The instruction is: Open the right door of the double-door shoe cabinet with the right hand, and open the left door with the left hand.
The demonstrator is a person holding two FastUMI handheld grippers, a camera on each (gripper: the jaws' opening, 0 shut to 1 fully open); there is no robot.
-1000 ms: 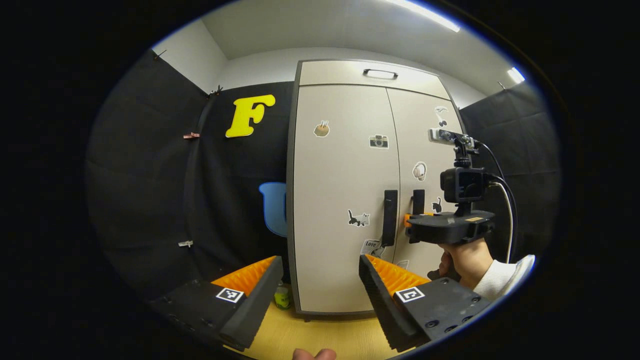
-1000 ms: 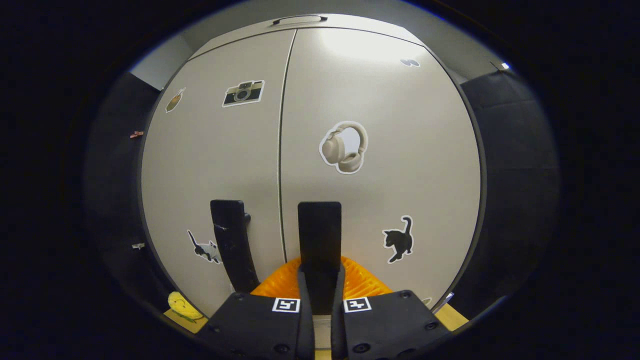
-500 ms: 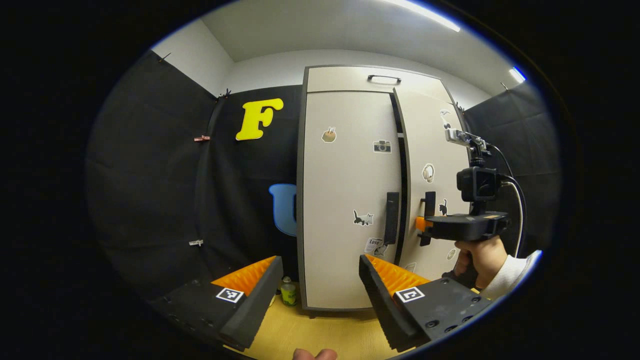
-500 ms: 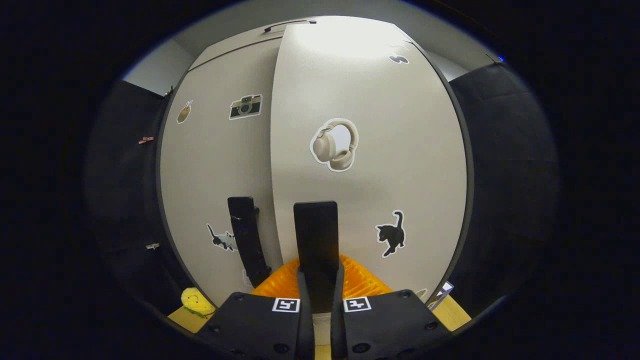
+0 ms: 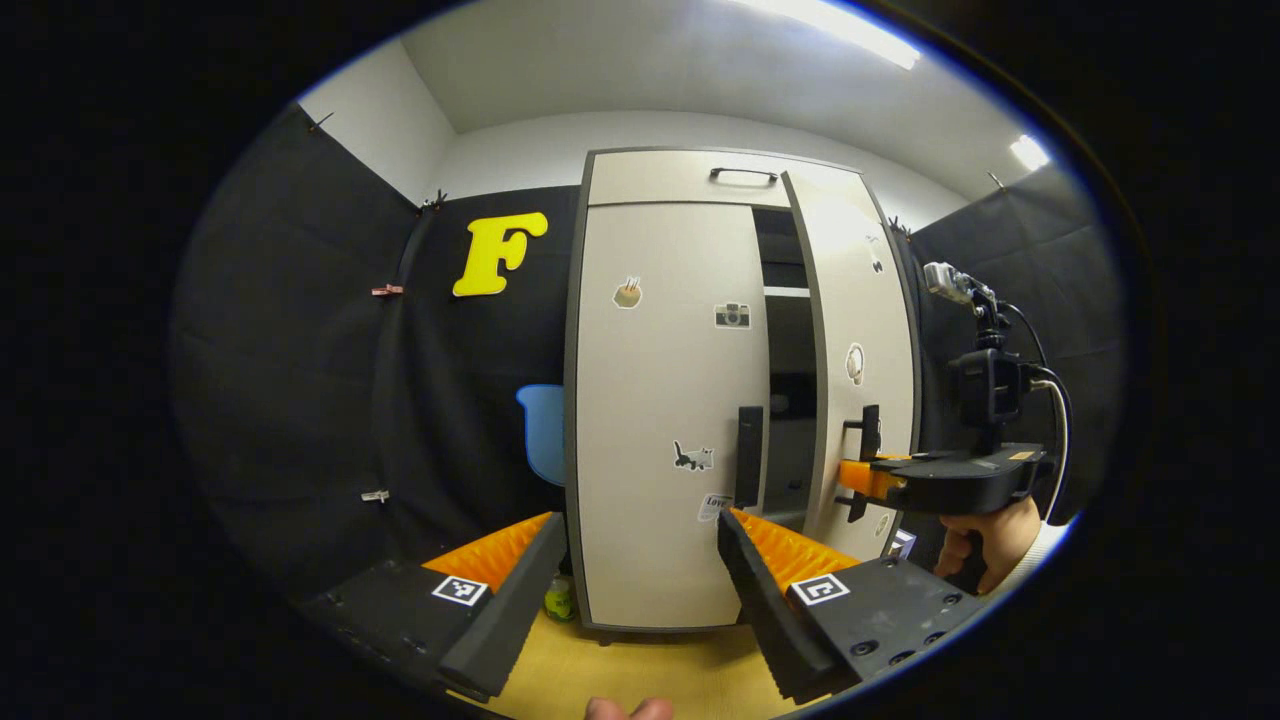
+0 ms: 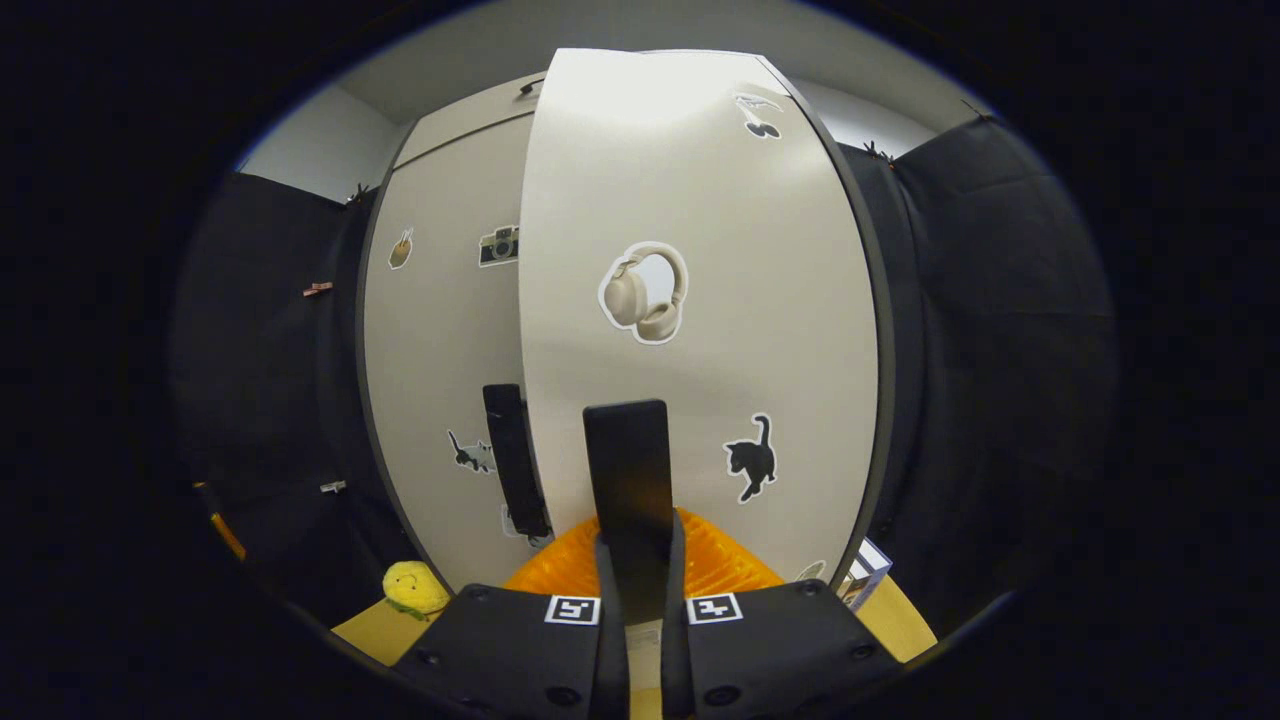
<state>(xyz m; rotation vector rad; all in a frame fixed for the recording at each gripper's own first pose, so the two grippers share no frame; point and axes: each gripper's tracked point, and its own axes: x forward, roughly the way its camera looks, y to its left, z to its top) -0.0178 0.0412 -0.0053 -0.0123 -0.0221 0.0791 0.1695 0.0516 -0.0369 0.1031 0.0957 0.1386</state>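
Right door (image 5: 850,350) part open, swinging on its handle (image 6: 628,460).
Right gripper (image 6: 640,590) clamped on the handle at 6 o'clock; we'd pull along the hinge arc. Left gripper (image 5: 640,560) wide apart, empty; left door's handle (image 5: 749,455) at 1 o'clock.

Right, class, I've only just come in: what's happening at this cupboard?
A person holds a pair of tongs in each hand in front of a shoe cabinet. The right tongs are shut on the right door's handle, and the right door stands partly open, with the dark inside showing. The left door is closed. The left tongs are open, short of the left door's handle.
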